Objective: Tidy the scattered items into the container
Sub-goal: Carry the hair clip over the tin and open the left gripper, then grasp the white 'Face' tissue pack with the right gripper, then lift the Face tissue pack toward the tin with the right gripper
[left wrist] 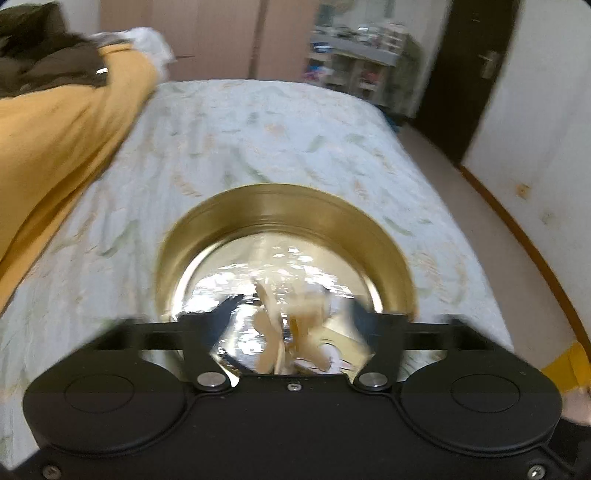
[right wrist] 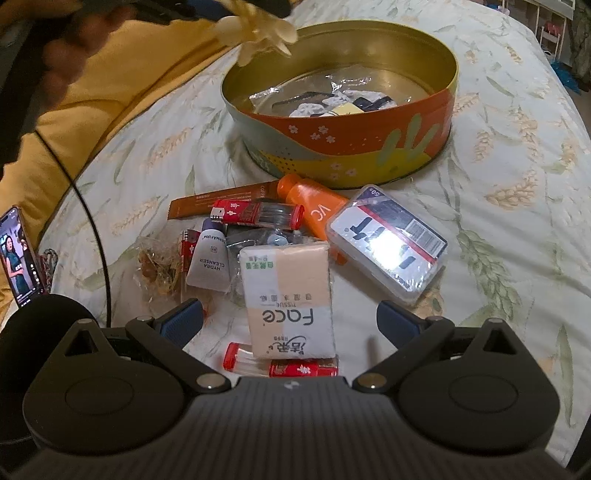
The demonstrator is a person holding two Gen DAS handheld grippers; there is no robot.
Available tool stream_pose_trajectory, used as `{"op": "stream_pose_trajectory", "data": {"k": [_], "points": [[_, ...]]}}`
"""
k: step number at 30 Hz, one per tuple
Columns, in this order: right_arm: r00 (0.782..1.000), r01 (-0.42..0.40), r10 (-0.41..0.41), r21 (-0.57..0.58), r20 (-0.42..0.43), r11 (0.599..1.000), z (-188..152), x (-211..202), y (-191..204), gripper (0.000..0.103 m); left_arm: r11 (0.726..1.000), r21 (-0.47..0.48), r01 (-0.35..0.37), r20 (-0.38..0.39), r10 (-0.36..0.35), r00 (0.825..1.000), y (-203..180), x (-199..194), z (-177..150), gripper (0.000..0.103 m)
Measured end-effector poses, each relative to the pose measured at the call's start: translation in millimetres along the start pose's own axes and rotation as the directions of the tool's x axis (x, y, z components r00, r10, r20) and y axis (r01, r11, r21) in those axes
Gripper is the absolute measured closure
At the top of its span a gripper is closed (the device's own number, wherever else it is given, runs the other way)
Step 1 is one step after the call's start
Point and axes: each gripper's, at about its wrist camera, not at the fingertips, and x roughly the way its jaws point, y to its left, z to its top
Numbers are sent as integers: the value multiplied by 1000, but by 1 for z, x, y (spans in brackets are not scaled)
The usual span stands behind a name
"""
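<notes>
Between the spread fingers of the right gripper (right wrist: 290, 317): a tissue pack (right wrist: 290, 299), ungripped.
Left gripper (left wrist: 291, 314) gapes above the tin (right wrist: 343, 110), a cream flower clip (right wrist: 258, 33) seemingly dropping in; other clutter waits beyond the right fingertips.

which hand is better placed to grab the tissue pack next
Right: its open claw hangs just over the tissue pack, pads either side. The left claw is over the tin, dropping a cream flower clip.

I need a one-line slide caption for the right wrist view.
Open right gripper hovers over a tissue pack among scattered items; beyond, the round tin.
</notes>
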Motion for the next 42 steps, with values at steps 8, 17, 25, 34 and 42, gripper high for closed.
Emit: {"op": "stream_pose_trajectory", "data": {"k": [8,17,25,34,42], "points": [[1000,8,-8,-19,-18,1000,2,10,4,0,999,-37,1,-36,-2,999,33,-16,-18,7],[999,31,-32,-20,-34,999,4,20,3,5,1000,-31,-4,-109,1,994,52,-26,-60,7],[997,50,-51,-21,-52,999,4,27,3,10,998,-53,14,-139,-22,990,54,-36,-90,9],[995,48,-49,-14,-92,999,5,32,-1,47,998,-58,18,-156,-27,987,55,-46,-119,9],[997,58,-58,-6,-53,998,9,14,-4,48,997,-74,11,-184,-25,983,61,-51,-145,10]]}}
